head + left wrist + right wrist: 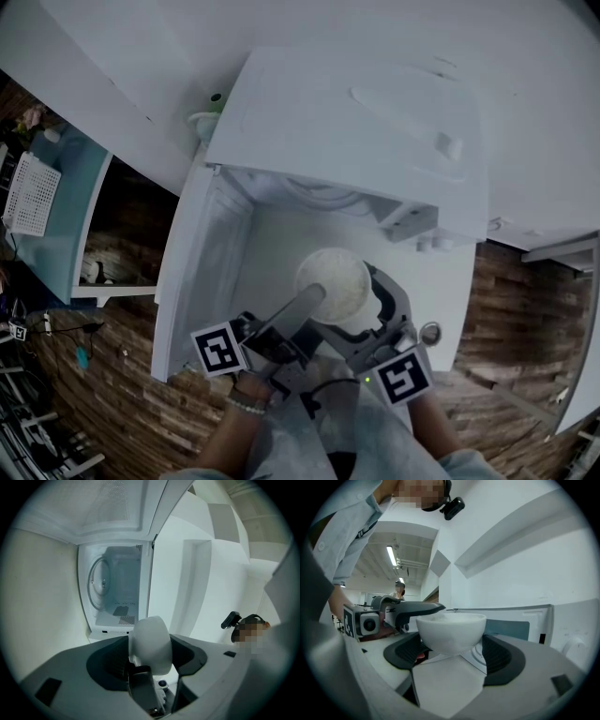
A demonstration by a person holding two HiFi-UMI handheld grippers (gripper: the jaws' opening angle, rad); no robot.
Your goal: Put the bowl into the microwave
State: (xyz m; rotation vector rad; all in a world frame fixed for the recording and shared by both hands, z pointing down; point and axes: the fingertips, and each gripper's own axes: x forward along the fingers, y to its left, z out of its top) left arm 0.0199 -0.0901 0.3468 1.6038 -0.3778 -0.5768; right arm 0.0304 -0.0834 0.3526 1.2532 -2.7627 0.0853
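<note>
- White room, wood-plank floor (112, 394) below; white microwave (347, 131) stood with its door (192, 272) swung wide to the left of the head view
- Cavity (117, 588) open and bare in the left gripper view, side walls close in, mouth unobstructed; open door edge bounded the approach on one side, white wall (187, 583) on the other
- Bowl (333, 281) white, round, so no long axis to note; mouth faced up and rim level in the right gripper view; in the left gripper view it showed edge-on, that camera being rolled over
- Bowl sat in front of the microwave's mouth, outside the cavity, well short of the back wall; could not tell whether its base touched anything beneath
- Left gripper (307, 303) reached in from lower left, jaws pinched together on the bowl's near rim, one jaw over the lip and one under; sole grip on the bowl
- Right gripper (451, 656) came from the lower right; jaws spread as wide as they go, bowl standing between them, pads clear of its sides; nothing held
- Both grippers close together at the bowl; a person's forearms at the bottom edge of the head view
</note>
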